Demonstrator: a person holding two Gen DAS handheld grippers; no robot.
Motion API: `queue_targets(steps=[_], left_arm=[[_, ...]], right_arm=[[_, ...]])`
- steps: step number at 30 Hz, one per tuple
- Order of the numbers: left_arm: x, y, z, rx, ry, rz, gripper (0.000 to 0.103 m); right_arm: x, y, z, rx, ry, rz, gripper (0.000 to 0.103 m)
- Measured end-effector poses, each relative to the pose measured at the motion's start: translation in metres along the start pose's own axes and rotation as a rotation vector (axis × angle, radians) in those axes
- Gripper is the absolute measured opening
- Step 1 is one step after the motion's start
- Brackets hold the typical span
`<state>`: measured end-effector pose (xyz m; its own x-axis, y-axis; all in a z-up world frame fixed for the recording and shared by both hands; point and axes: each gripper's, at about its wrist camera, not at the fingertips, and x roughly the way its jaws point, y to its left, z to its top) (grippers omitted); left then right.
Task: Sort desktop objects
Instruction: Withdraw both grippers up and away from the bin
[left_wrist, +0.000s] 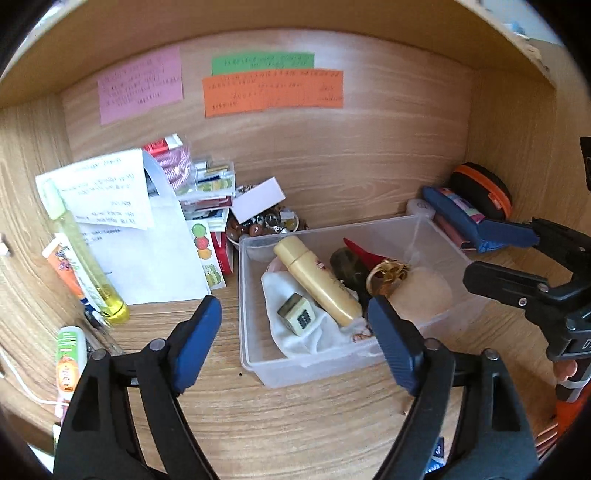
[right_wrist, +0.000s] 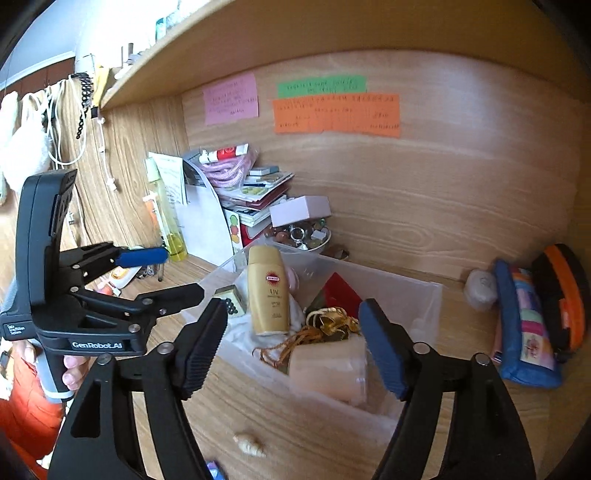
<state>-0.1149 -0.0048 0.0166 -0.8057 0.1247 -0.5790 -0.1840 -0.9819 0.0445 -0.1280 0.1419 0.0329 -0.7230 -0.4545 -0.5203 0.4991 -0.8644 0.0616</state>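
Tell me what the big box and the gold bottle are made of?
Box: looks like clear, slightly frosted plastic, because you can see the things inside through its walls. Bottle: probably smooth plastic with a soft gold shine and printed lettering on it; metal can't be ruled out by looks alone.

Both grippers, the left gripper (left_wrist: 295, 325) and the right gripper (right_wrist: 291, 332), stand wide open, empty, angled downward, each in a person's hand (right_wrist: 74, 373).

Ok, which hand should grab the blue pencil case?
Right, probably. The blue pencil case lies right of the clear bin, nearer the right gripper, whose fingers are open and empty. The left gripper would have to cross the bin.
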Motion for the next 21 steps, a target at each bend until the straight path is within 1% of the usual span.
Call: queue_targets(steps=[4,10,12,17,21], left_arm=[[-0.018,-0.008,-0.008,0.009,-0.022,0.001,0.091],[-0.035,-0.020,-0.027,0.019,-0.014,-0.007,0.091],[-0.037,-0.025,-0.036,0.017,-0.002,-0.015,0.092],[-0.032,-0.036,-0.059,0.000,0.059,-0.051,0.092],[-0.029,-0.044,-0.078,-0.014,0.099,-0.099,0.092]], right_arm=[[-0.021,0.004,-0.011,0.007,-0.015,-0.016,0.074],[-0.043,0.003,-0.030,0.050,-0.012,-0.023,0.074],[-0.048,0.002,-0.036,0.068,-0.009,-0.025,0.074],[-0.058,0.003,-0.057,0.095,0.011,-0.049,0.074],[-0.063,0.003,-0.073,0.118,0.028,-0.054,0.074]])
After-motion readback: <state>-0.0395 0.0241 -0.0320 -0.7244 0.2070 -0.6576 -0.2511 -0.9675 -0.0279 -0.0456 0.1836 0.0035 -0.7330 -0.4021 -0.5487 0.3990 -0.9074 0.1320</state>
